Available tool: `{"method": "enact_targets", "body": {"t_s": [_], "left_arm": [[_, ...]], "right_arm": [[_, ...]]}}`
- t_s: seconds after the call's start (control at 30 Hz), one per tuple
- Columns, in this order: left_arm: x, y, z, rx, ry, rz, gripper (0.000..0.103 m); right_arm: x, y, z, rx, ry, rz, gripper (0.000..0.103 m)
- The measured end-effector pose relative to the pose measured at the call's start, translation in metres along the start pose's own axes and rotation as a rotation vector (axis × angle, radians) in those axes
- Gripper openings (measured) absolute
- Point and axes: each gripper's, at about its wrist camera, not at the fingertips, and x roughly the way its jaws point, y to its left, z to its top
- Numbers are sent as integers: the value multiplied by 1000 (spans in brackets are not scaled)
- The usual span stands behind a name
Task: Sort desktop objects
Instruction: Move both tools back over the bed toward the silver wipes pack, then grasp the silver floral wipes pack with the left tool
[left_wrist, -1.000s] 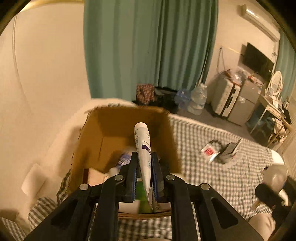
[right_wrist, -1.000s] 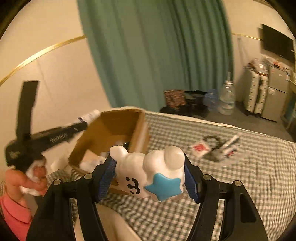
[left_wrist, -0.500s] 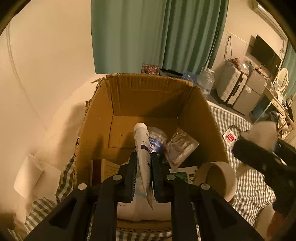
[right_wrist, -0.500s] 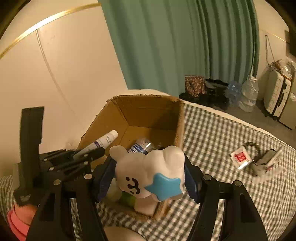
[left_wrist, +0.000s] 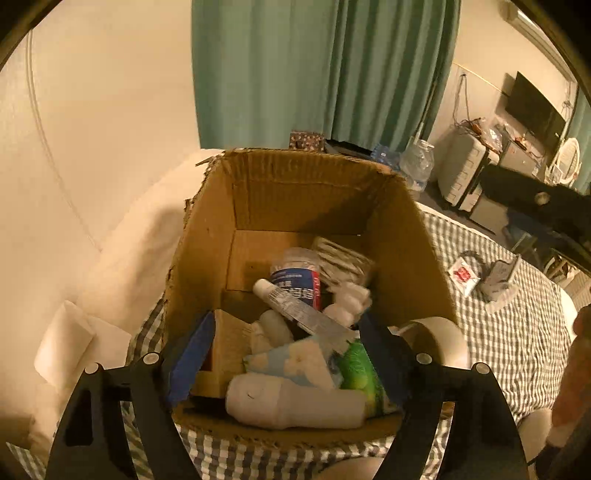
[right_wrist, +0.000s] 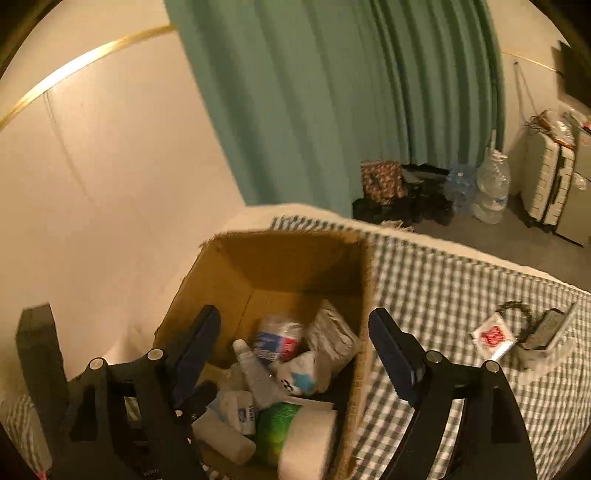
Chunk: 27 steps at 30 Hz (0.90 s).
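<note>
Both grippers above the open cardboard box (left_wrist: 207, 236) on the checked cloth (right_wrist: 443, 280). The left gripper (left_wrist: 284, 354) and right gripper (right_wrist: 291, 347), jaws just opened, stand wide and empty. The white tube (left_wrist: 295, 306) and the star-marked white toy (right_wrist: 303, 376) lie inside the box among bottles and packets.

Black left claw (left_wrist: 284, 354), blue pads (left_wrist: 188, 358), silver screws; right claw (right_wrist: 291, 350) seemingly alike
</note>
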Motion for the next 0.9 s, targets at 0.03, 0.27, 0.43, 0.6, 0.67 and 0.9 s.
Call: {"method": "enact_targets", "body": {"t_s": [0.03,0.27,0.43,0.6,0.67,0.9], "left_arm": [[-5,-5,-1,7,-6,-7,83],[-47,-66,-8,66,-57,-59,95],[-72,-114,-14,99,-105,-61,103],[-75,-166,-20,94,-95,-111,103],[-68,-189,-23,97,-94,-104,103],[-22,-265,-28,188,-52,-122,103]], "right_arm": [[-9,-5,2,12,-13,-4,83],[-98,-62,-5,86,-127,-123,85],[-169,-116,-22,146,-195,-229,90],[-216,-168,-51,200,-222,-324,90],[-226,-189,-65,217,-220,-354,90],[-215,-262,-107,346,-214,-403,90]]}}
